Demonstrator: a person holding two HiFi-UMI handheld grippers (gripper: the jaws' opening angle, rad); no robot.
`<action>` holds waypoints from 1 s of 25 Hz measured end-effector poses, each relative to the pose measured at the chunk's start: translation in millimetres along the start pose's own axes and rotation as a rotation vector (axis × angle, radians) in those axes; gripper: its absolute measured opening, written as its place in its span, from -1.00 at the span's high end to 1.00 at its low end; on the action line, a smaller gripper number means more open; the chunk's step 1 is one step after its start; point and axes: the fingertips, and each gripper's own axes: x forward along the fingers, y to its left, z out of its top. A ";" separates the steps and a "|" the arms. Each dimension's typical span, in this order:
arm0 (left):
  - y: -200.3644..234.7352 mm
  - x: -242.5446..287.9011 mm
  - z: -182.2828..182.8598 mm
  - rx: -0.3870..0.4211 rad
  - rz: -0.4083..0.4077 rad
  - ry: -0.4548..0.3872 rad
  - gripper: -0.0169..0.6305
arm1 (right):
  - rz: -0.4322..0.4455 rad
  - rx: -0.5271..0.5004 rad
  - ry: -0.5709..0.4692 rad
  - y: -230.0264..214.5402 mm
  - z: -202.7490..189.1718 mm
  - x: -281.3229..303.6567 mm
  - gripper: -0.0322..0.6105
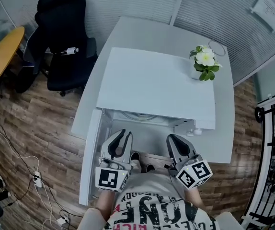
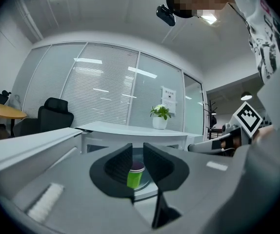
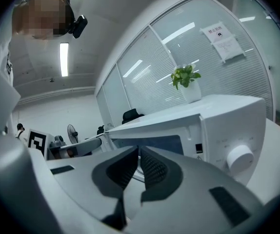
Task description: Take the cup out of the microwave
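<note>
A green cup (image 2: 135,176) with a purple rim stands on the glass turntable (image 2: 149,186) inside the white microwave (image 1: 156,85). The microwave's door (image 1: 90,157) hangs open to the left. In the head view the microwave's top hides the cup. My left gripper (image 1: 123,137) is at the mouth of the oven and points level. It is open, and the cup shows beyond the gap between its tips (image 2: 137,150), untouched. My right gripper (image 1: 176,140) is beside it on the right. Its pads (image 3: 139,152) are nearly together with nothing between them.
The microwave sits on a white table (image 1: 223,128), with a potted plant (image 1: 204,63) at its back right. A control knob (image 3: 240,157) is on the oven's right front. A black office chair (image 1: 63,37) and a yellow table (image 1: 1,56) stand to the left. Cables (image 1: 37,178) lie on the wood floor.
</note>
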 end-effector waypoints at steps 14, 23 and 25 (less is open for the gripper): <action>16.6 16.6 -18.9 -0.084 -0.051 0.036 0.71 | -0.089 0.015 -0.008 -6.5 -2.1 12.3 0.83; 20.2 14.9 -22.5 -0.089 -0.073 0.044 0.71 | -0.093 0.010 0.002 -3.7 -1.8 18.8 0.83; 21.9 13.9 -22.3 -0.092 -0.071 0.045 0.71 | -0.086 0.006 0.003 -1.4 -0.5 22.7 0.83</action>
